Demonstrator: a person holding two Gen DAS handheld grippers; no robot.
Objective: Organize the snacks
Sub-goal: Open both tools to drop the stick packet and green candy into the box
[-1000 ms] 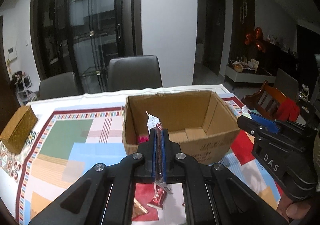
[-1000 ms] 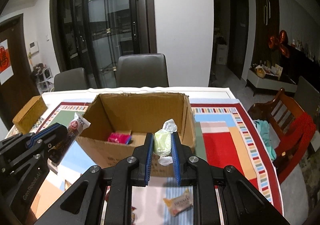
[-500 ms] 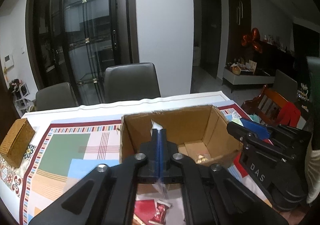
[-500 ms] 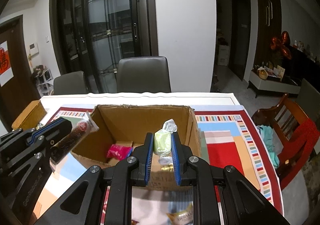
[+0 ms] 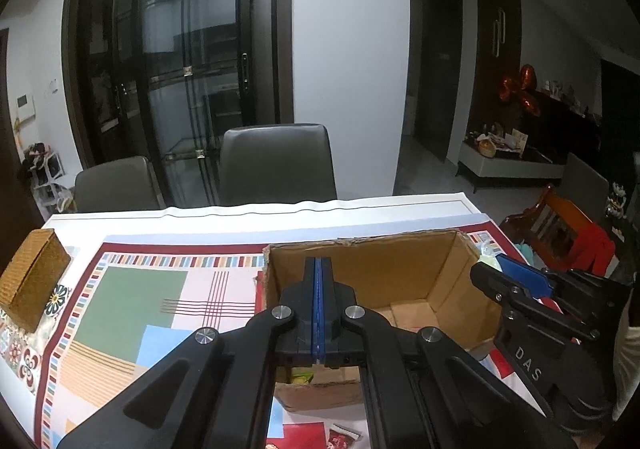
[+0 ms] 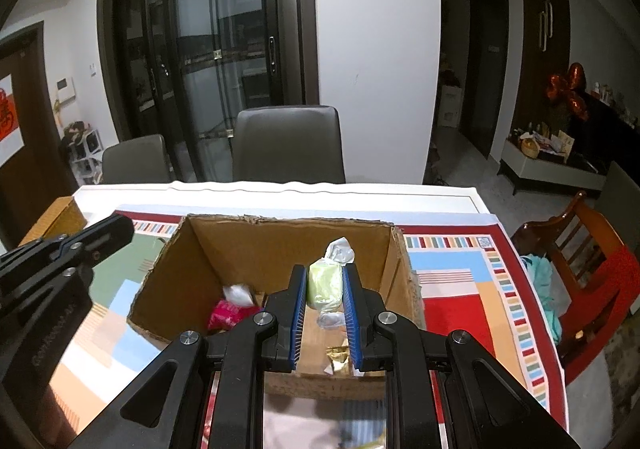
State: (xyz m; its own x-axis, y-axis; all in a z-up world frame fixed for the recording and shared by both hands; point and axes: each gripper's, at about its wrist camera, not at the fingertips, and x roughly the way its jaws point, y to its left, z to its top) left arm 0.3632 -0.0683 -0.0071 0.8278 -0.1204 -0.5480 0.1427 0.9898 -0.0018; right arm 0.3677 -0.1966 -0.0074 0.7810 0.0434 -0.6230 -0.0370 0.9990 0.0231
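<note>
Pale green candy, clear twisted ends, perhaps slightly squashed.

left gripper: fingers pressed together, tilted down | right gripper: fingers clamped, tilted down

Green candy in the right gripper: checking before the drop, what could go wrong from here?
The green candy, pinched in the right gripper, hangs over the cardboard box near its right wall; released there, it might hit the rim. The left gripper is shut over the same box, so they could bump.
</note>
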